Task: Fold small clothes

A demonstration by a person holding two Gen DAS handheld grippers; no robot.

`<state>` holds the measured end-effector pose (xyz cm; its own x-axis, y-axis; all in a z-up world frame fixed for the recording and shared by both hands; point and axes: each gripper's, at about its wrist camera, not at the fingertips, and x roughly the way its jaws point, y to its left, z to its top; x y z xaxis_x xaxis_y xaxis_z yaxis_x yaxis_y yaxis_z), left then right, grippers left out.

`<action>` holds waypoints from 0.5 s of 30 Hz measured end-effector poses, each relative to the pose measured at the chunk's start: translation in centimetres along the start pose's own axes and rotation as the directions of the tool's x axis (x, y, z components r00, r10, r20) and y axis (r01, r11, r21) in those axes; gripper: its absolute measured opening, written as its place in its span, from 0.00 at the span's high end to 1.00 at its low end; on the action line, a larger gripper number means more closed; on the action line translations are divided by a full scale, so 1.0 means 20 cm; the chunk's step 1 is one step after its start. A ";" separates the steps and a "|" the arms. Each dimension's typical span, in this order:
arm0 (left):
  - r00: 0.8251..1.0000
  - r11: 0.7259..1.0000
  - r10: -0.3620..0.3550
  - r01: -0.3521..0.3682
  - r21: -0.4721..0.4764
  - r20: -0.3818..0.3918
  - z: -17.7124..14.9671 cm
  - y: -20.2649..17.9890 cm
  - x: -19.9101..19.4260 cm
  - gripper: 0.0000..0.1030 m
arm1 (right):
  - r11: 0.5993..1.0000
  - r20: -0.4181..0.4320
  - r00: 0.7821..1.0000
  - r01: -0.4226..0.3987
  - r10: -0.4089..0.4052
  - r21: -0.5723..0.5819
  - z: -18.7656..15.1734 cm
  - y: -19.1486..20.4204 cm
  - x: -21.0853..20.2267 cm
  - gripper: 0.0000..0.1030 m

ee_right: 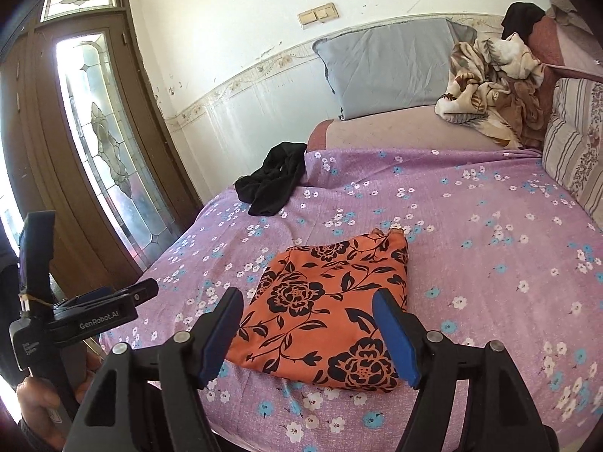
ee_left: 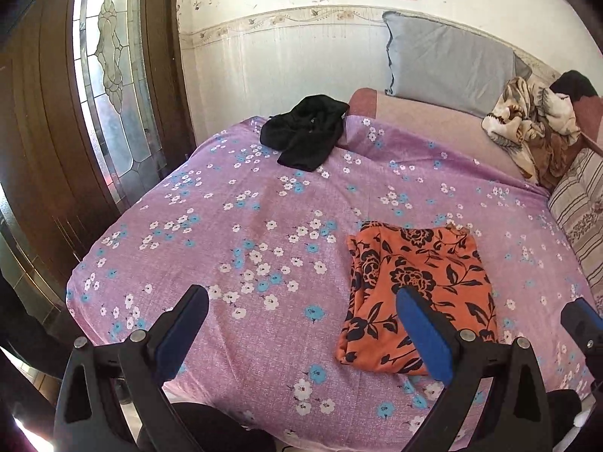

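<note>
Orange garment (ee_right: 324, 312) lies folded beyond your wide, empty right gripper (ee_right: 307, 333) jaws; left gripper (ee_left: 301, 333) likewise wide; black garment (ee_left: 305, 132), far ahead, remains unfolded.

Black tongs (ee_right: 307, 331) (silver rivets); blue pads (ee_right: 395, 339); "GenRobot.AI" lettering.

The orange garment with black floral print (ee_left: 418, 286) is lying folded into a flat, roughly rectangular packet near the front edge of the bed. The black garment (ee_left: 305, 132) is lying crumpled and unfolded, well apart, toward the far left corner.
</note>
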<state>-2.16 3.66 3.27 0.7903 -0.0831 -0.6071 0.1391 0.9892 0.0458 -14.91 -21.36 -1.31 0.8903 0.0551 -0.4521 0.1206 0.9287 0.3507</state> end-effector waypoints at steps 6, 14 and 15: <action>1.000 1.000 0.007 -0.007 -0.015 0.019 0.03 0.00 -0.06 0.03 | 1.000 0.008 1.000 0.007 -0.007 -0.015 0.01 0.01 -0.02 0.28; 1.000 0.999 0.003 -0.004 0.034 0.025 0.05 -0.06 -0.14 0.03 | 1.000 0.018 1.000 0.000 0.000 -0.015 0.02 -0.02 -0.06 0.28; 0.999 0.998 0.011 -0.013 0.054 0.035 0.06 -0.07 -0.14 0.03 | 1.000 0.018 1.000 0.002 -0.001 -0.021 0.01 -0.02 -0.06 0.28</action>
<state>-3.90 2.32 5.79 0.8120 -0.0762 -0.5787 0.1611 0.9822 0.0967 -15.92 -21.85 -0.65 0.8981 0.0469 -0.4374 0.1128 0.9365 0.3321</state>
